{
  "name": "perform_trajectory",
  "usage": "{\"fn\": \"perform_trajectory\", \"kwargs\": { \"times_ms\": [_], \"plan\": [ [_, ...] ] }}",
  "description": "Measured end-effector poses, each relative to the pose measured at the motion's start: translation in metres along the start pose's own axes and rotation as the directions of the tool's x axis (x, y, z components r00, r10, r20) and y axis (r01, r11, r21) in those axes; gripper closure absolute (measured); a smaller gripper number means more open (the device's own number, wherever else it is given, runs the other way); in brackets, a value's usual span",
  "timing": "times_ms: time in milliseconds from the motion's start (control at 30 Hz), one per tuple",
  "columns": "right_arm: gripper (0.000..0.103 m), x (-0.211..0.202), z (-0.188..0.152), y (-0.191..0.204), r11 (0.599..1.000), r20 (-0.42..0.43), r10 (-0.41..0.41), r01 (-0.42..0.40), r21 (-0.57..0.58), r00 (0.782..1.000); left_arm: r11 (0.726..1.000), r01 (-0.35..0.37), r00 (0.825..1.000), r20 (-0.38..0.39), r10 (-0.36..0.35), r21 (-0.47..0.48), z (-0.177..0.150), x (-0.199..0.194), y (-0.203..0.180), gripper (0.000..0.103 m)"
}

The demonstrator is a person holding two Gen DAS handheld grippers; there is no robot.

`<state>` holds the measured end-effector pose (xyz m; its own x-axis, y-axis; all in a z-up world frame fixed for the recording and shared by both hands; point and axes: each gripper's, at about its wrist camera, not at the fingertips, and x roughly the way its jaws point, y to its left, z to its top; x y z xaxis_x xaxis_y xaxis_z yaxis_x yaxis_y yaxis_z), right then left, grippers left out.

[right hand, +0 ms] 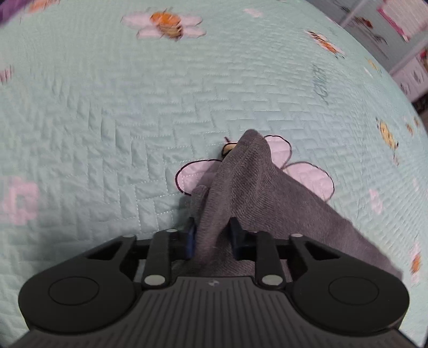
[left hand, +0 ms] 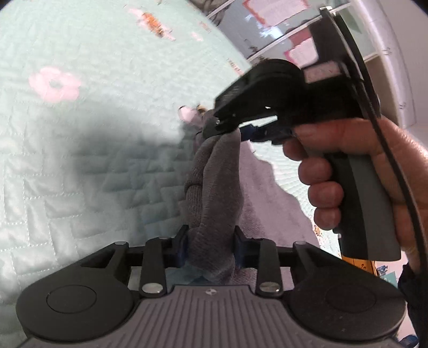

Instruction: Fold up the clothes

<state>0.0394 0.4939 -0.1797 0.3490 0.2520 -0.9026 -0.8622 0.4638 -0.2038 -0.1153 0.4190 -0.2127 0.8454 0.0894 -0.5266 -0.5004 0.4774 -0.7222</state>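
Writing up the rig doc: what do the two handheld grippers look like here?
Both match: black linkage arms with silver pivot screws, dark blue fingers, a ribbed grey housing with a small logo. The right gripper has a grey and black pistol handle and a black cable. The left gripper shows round black side discs. A dark sleeve edge shows.

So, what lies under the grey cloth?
Under the grey cloth lies the mint quilt; a white flower and a bee are partly covered. The rest is hidden.

- Light was soft and even; a dark shadow point(left hand: 107, 150) lay on the quilt point(left hand: 80, 200).
- Fisheye edges curved; printed flowers point(right hand: 163, 25) were motion-blurred.
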Motion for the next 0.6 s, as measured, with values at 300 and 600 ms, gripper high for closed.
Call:
{"fn": "perform_trajectory", "kwargs": {
  "times_ms": [300,600],
  "plan": [
    [0.088,-0.066,-0.032,-0.08,0.942,0.202,0.151,-0.202,0.267,0.968,0.967,0.035,0.992,0.106,-0.064,0.254,-0.019,-0.025,-0.051,0.074],
    [0.089,-0.128,-0.1,-0.203,0.817,0.4,0.259,-0.42,0.395,0.879,0.857,0.038,0.992,0.085,-0.095,0.514,-0.065,-0.019,-0.173,0.076]
  ]
}}
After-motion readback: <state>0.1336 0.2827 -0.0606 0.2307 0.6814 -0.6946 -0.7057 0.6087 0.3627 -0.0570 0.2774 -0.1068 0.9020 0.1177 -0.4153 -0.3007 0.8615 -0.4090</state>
